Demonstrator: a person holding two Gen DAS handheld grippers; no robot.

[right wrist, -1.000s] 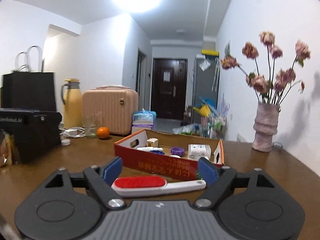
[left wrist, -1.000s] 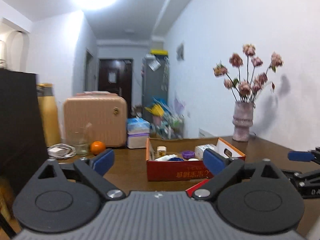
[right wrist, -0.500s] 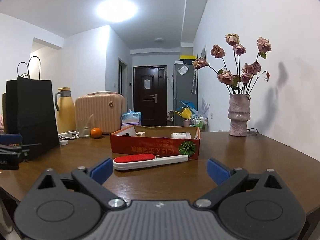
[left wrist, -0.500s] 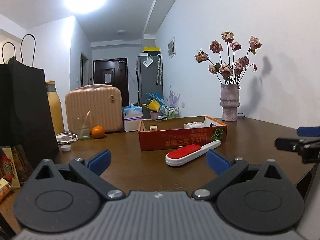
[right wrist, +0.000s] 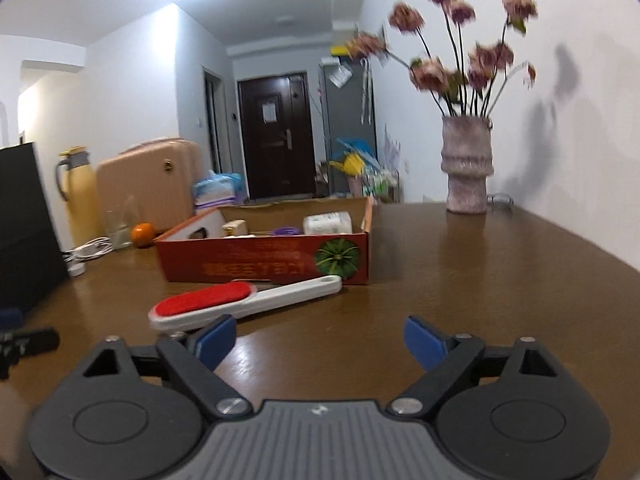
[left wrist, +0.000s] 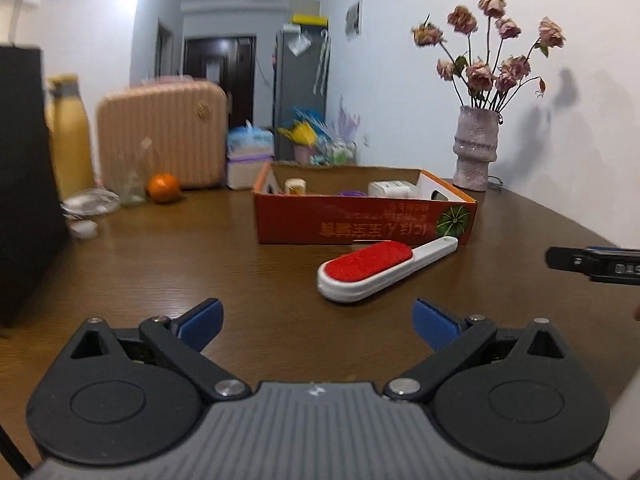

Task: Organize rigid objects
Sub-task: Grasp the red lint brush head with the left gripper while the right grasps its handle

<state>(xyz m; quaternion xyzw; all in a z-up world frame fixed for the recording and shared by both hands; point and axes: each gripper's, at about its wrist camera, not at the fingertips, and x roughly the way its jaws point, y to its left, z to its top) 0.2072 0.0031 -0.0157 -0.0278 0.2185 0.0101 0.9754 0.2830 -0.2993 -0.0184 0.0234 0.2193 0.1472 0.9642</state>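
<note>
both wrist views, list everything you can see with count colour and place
lint brush: 1, white with red pad, flat on table before the box
cardboard box: 1, red-orange, mid table, small items inside
table: 1, dark brown wood
vase: 1, mauve, far right by the wall, holding dried pink flowers
orange: 1, orange, far left of table
glass: 1, clear, beside the orange
small suitcase: 1, peach, behind the orange
flask: 1, yellow, left of suitcase
black bag: 1, black, left edge
left gripper: 1, black with blue pads, open, empty
right gripper: 1, black with blue pads, open, empty, jaws just narrowed
</note>
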